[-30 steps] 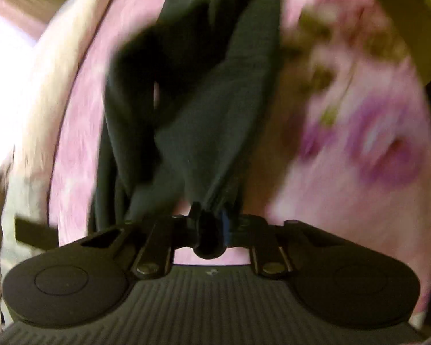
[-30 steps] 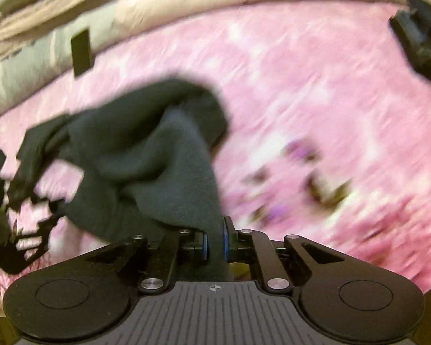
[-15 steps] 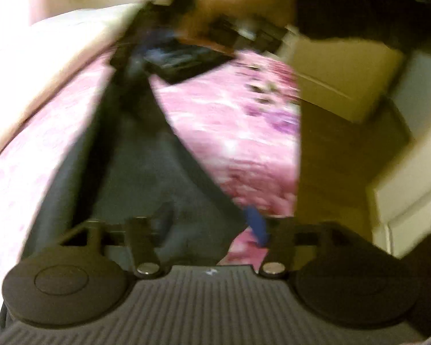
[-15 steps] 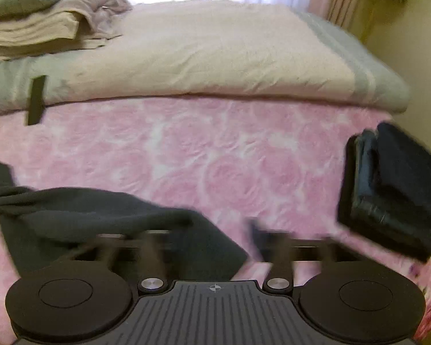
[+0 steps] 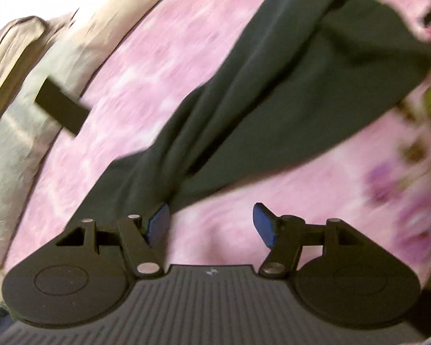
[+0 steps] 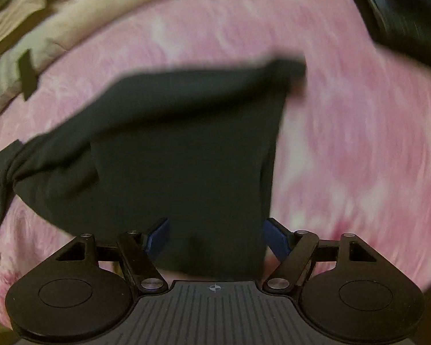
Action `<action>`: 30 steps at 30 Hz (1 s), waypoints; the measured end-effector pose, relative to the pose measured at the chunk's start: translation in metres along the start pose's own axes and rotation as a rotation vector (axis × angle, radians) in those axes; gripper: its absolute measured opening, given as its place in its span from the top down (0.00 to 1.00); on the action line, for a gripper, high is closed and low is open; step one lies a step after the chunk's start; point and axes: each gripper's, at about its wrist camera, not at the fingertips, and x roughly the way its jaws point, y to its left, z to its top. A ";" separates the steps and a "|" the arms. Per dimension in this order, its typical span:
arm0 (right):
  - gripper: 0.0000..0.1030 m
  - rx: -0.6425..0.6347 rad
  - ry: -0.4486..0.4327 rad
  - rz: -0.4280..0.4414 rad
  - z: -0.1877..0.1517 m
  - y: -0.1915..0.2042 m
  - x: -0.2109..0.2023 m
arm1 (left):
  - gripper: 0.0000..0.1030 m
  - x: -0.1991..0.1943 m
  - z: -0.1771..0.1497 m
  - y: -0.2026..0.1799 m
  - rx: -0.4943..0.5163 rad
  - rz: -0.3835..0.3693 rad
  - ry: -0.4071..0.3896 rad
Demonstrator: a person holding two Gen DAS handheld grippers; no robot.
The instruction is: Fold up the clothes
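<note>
Pink floral bedspread (image 5: 135,92). Dark garment (image 6: 186,149) lies ahead of both grippers. Left gripper (image 5: 211,221) and right gripper (image 6: 215,237) stand spread, gripping nothing. Recommend flattening the cloth, then pinching corners evenly.

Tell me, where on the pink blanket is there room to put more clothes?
Bare pink blanket shows right of the dark garment, below the folded dark stack. More lies between the garment and the beige bedding. The middle is crowded: the garment sprawls there, reaching between the fingers of the open right gripper.
</note>
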 end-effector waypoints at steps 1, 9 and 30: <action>0.28 0.038 0.010 -0.011 -0.010 0.001 0.005 | 0.41 0.011 -0.005 0.012 0.016 0.014 0.011; 0.28 0.097 -0.023 -0.131 -0.034 0.031 0.030 | 0.68 0.080 -0.042 0.051 0.221 0.102 0.084; 0.28 -0.339 0.021 0.035 0.075 0.194 0.081 | 0.53 0.036 -0.004 0.186 -0.015 0.187 -0.069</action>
